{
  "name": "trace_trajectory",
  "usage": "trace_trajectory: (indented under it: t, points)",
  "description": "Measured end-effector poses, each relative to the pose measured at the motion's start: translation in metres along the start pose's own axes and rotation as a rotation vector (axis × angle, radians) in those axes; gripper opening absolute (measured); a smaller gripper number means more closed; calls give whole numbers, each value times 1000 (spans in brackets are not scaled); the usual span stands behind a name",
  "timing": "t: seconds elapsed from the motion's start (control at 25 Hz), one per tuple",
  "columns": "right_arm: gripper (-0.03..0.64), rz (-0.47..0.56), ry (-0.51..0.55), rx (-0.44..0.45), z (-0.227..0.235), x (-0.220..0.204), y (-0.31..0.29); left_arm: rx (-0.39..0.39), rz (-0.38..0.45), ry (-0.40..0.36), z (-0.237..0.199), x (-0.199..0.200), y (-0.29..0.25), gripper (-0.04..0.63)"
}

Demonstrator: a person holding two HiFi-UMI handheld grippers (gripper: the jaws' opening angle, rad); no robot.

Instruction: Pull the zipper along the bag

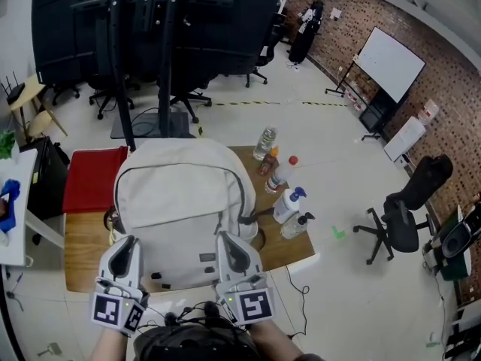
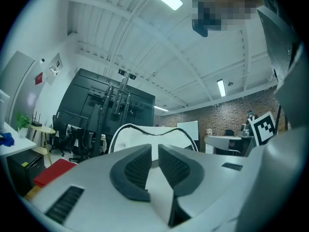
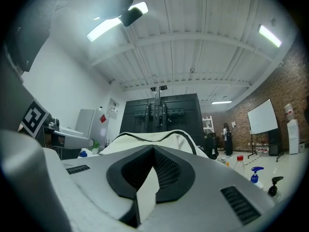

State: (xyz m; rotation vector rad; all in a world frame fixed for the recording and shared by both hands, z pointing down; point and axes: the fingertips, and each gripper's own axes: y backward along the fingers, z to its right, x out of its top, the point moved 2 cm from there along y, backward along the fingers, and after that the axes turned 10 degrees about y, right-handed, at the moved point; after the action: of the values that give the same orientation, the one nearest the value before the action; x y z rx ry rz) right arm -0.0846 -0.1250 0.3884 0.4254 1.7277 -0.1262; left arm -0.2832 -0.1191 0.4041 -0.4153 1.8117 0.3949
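A pale grey backpack [image 1: 180, 201] lies flat on the wooden table [image 1: 81, 256], and its dark zipper [image 1: 174, 165] arcs across the upper part. Both grippers hover over the near end of the bag and point away from me. My left gripper [image 1: 126, 241] is at the bag's near left; in the left gripper view its jaws [image 2: 154, 151] stand a narrow gap apart with nothing between them, and the backpack [image 2: 169, 137] rises ahead. My right gripper [image 1: 228, 239] is at the near right; in the right gripper view its jaws [image 3: 153, 151] meet, empty, with the backpack [image 3: 145, 139] beyond.
Right of the bag stand a water bottle [image 1: 264, 143], a red-capped bottle [image 1: 279, 175] and two spray bottles [image 1: 288, 204]. A red pad [image 1: 94, 179] lies at the table's far left. Black racks and office chairs [image 1: 406, 216] stand on the floor around.
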Motion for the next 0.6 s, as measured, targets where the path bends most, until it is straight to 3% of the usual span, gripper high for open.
trace_trajectory:
  t: [0.16,0.6]
  points:
    - [12,8,-9,2,2,-1,0,-20,-8,3,5,-3,-5,31]
    - [9,-43,6,44,-7,-10,-2,-61,-49,15,21,-19,-12,31]
